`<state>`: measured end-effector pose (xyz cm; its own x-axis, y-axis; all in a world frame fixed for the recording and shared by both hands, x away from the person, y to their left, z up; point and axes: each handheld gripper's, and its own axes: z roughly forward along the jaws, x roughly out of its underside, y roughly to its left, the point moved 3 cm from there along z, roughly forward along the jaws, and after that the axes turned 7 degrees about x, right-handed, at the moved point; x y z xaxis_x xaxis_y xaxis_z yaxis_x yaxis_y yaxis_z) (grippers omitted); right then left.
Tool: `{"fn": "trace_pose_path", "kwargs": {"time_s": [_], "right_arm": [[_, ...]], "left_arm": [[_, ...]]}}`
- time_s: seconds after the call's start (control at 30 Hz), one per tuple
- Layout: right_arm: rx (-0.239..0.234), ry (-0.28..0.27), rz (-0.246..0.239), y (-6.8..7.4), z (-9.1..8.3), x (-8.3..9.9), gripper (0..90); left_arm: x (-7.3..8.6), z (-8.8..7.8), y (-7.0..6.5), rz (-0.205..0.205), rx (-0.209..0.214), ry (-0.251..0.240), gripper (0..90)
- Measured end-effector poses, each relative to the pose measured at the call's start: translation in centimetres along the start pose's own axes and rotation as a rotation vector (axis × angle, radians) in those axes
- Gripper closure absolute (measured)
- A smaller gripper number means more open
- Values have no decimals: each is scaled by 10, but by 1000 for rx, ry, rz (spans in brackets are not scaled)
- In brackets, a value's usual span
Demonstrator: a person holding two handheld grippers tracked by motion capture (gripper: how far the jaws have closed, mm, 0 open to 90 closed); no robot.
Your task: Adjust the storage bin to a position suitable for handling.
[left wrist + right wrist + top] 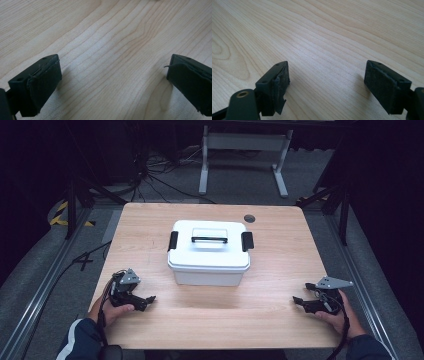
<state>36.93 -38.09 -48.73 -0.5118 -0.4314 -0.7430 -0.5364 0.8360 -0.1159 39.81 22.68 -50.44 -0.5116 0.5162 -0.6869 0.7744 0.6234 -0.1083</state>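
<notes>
Nothing begun, by my reading — the box [209, 252] sits mid-table, lid on. Left gripper [145, 301] at 8 o'clock, right gripper [300, 303] at 4, both released, empty. Next: reach its latches.

no legible text, label, brand, number or sign appears on the white box [208, 252], on the desk [150, 222] around the box, or on either claw near the desk's front edge.
</notes>
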Motion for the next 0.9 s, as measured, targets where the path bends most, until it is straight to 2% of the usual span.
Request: {"fn": "trace_pose_path", "kwargs": {"time_s": [0.17, 0.2, 0.23, 0.5, 0.63, 0.9], "right_arm": [[-6, 4, -6, -1, 0, 0, 195], [-5, 7, -6, -1, 0, 0, 184], [-3, 9, -5, -2, 1, -1, 172], [-4, 27, -7, -2, 0, -1, 168], [-13, 46, -24, 0, -1, -4, 231], [-9, 55, -19, -1, -2, -6, 243]], "left_arm": [[0, 0, 1, 9, -7, -3, 3], [0, 0, 0, -2, -3, -3, 4], [0, 0, 0, 7, -5, -3, 5], [1, -1, 0, 2, -5, -4, 5], [1, -1, -1, -4, -8, -4, 5], [0, -1, 0, 2, -7, 0, 4]]}}
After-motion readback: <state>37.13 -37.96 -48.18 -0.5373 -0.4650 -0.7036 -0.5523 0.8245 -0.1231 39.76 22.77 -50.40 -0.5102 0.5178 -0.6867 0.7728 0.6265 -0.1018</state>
